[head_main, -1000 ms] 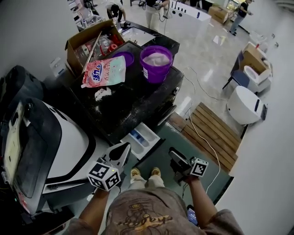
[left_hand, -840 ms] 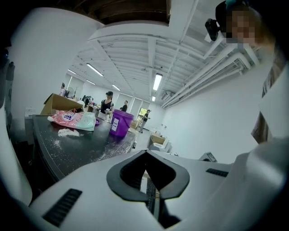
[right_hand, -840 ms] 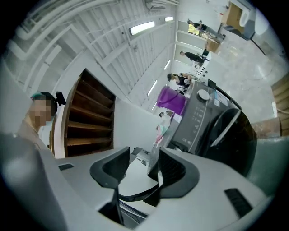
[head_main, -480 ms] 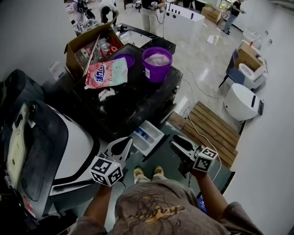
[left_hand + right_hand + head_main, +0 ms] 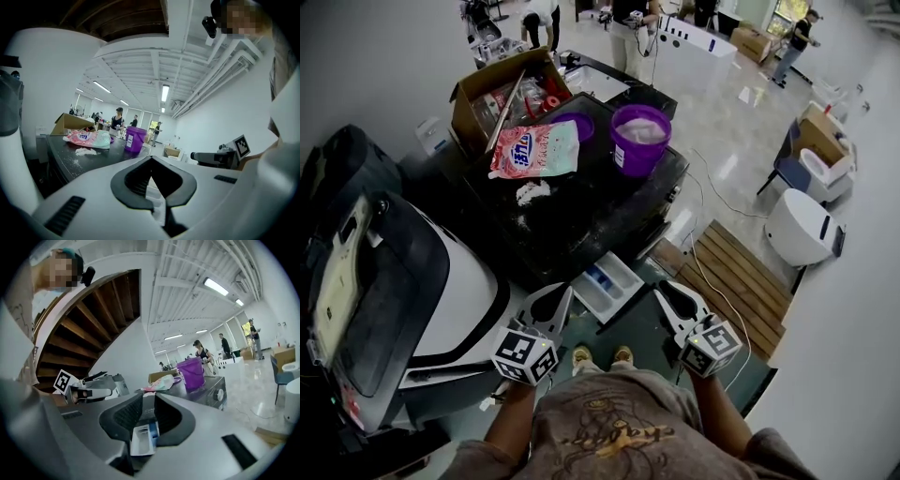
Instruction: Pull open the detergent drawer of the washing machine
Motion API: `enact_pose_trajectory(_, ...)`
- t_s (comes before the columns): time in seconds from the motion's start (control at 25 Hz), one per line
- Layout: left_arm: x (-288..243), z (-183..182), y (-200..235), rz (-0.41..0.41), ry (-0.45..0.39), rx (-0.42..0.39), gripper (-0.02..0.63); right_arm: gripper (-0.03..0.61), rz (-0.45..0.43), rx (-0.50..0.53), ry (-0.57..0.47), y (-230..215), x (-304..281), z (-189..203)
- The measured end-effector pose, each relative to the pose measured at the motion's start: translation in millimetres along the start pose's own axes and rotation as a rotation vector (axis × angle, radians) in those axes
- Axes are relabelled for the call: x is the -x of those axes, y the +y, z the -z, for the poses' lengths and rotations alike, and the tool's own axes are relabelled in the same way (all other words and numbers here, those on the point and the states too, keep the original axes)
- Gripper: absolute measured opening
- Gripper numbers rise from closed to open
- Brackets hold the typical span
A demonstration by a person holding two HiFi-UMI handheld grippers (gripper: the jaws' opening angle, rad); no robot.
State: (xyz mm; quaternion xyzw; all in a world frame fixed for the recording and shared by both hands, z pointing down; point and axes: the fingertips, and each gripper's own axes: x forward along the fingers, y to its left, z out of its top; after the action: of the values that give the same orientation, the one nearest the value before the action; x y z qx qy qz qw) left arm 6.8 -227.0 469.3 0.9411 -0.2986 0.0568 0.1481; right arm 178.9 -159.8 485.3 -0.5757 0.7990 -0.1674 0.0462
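White detergent drawer (image 5: 607, 284) out, right hand-held gripper (image 5: 666, 292) empty, just narrowing, left hand-held gripper (image 5: 559, 294) closed, empty

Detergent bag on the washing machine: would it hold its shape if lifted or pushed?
Probably floppy: the detergent bag lies flat and creased, so it would likely sag. Pushed, it should slide, not roll. White powder spilled beside it hints it may be open and could leak.
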Motion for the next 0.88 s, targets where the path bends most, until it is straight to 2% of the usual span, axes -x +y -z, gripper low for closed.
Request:
enact_pose_trajectory(0.12,0,2,2,-0.015,-0.022,-0.028,0.020,0.038,0.016,0.062,-0.016,0,-1,1)
enact_pose_trajectory(0.28,-1,3,7,-0.041,-0.032,-0.042,0.020,0.005,0.056,0.089,-0.001,-1,-2,5)
enact_pose_trajectory(0.6,-2,20,16,-0.066,-0.013,-0.049,0.020,0.003,0.083,0.132,0.006,-10,-7,16)
enact_pose_trajectory(0.88,0,29,21,-0.091,0.012,-0.043,0.020,0.003,0.086,0.126,0.023,-12,-11,25)
